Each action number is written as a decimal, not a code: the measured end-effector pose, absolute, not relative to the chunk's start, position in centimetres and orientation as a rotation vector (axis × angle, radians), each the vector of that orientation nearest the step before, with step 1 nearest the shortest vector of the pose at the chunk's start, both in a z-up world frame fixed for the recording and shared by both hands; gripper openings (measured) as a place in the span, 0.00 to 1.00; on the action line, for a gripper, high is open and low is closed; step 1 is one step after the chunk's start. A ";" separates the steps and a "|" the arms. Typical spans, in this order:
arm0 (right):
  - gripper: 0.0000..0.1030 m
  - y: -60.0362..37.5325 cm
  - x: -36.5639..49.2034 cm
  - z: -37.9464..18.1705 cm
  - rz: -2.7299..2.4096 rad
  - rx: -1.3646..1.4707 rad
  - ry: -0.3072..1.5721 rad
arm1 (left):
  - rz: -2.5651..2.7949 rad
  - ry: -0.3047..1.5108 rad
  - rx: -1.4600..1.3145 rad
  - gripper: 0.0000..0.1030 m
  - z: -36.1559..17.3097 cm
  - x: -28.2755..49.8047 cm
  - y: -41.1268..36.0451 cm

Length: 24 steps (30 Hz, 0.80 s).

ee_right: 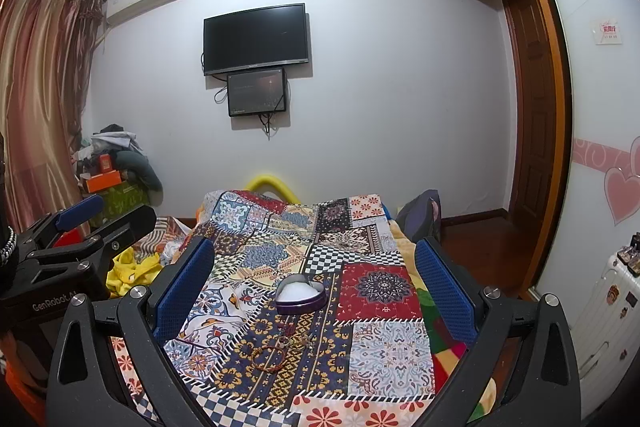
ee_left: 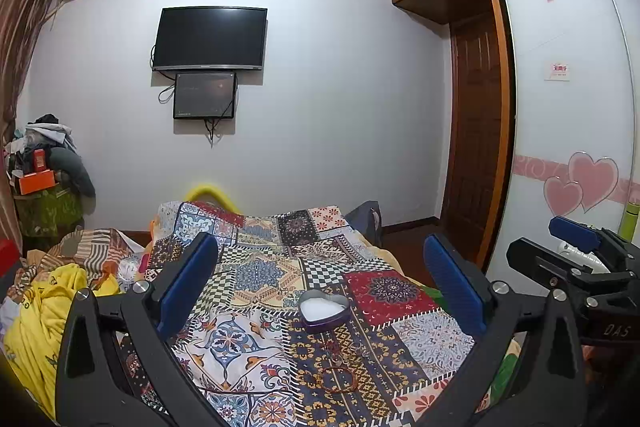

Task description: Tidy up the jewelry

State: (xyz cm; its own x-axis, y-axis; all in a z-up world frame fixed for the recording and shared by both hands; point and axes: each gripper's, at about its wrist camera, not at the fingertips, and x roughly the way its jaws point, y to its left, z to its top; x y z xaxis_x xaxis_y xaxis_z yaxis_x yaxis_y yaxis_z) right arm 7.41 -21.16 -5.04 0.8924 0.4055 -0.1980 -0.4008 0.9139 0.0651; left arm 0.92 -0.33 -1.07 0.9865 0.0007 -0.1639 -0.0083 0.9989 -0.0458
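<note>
An open heart-shaped purple tin (ee_left: 324,310) with white lining sits on the patchwork bedspread (ee_left: 248,279); it also shows in the right wrist view (ee_right: 301,294). Just in front of it lie small jewelry pieces (ee_left: 346,351) (ee_right: 296,339) and a red-orange cord bracelet (ee_left: 339,379) (ee_right: 270,358). My left gripper (ee_left: 320,267) is open and empty, held above the bed, short of the tin. My right gripper (ee_right: 314,263) is open and empty too, hovering beside it. Each gripper shows at the edge of the other's view: the right one (ee_left: 576,247), the left one (ee_right: 80,223).
Yellow and striped bedding (ee_left: 60,291) is piled at the bed's left. A cluttered stand (ee_right: 116,171) stands by the curtain. A dark bag (ee_right: 420,215), wooden door (ee_right: 532,131), wardrobe with heart stickers (ee_left: 580,187) and white suitcase (ee_right: 604,311) are to the right.
</note>
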 end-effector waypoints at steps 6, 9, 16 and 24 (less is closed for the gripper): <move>0.97 -21.2 7.5 -5.1 0.419 0.024 0.214 | 0.004 0.165 -0.047 1.00 -1.0 0.9 -0.3; 0.97 -21.3 7.5 -5.1 0.419 0.023 0.214 | 0.004 0.167 -0.048 1.00 -1.1 0.9 -0.3; 0.97 -21.3 7.5 -5.1 0.419 0.025 0.216 | 0.004 0.170 -0.051 1.00 -1.1 0.9 0.0; 0.97 -21.2 7.7 -5.1 0.417 0.024 0.220 | 0.003 0.175 -0.053 1.00 -1.1 0.9 0.1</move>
